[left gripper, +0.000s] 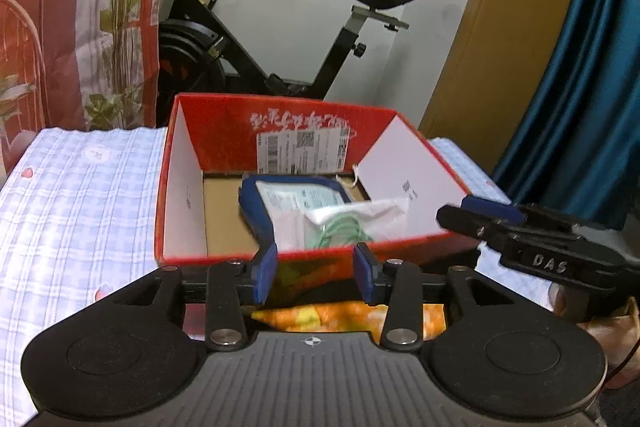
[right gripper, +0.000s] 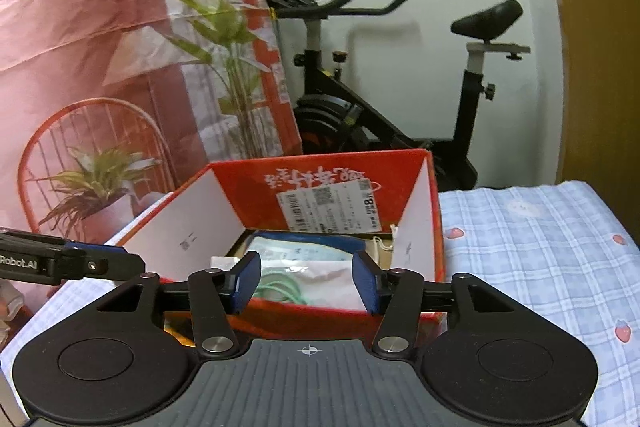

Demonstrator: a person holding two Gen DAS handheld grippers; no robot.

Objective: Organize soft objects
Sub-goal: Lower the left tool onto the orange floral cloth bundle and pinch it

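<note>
Your soft packets (left gripper: pixel 352 215), one holding a green coil, lie in the red box (left gripper: pixel 224 131) at center frame on the checked bench cloth (left gripper: pixel 80 187). Your left tongs (left gripper: pixel 315 273) hang spread and empty at its near rim; your right tongs (right gripper: pixel 306 281) likewise. An exercise bike (left gripper: pixel 280 39) stands behind.

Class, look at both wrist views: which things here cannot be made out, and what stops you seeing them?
- Orange-yellow item, left wrist view: blurred, mostly hidden behind the left claw.
- Shipping label text, right wrist view: too small.
- Red box floor, both views: front part hidden by its near wall.
</note>
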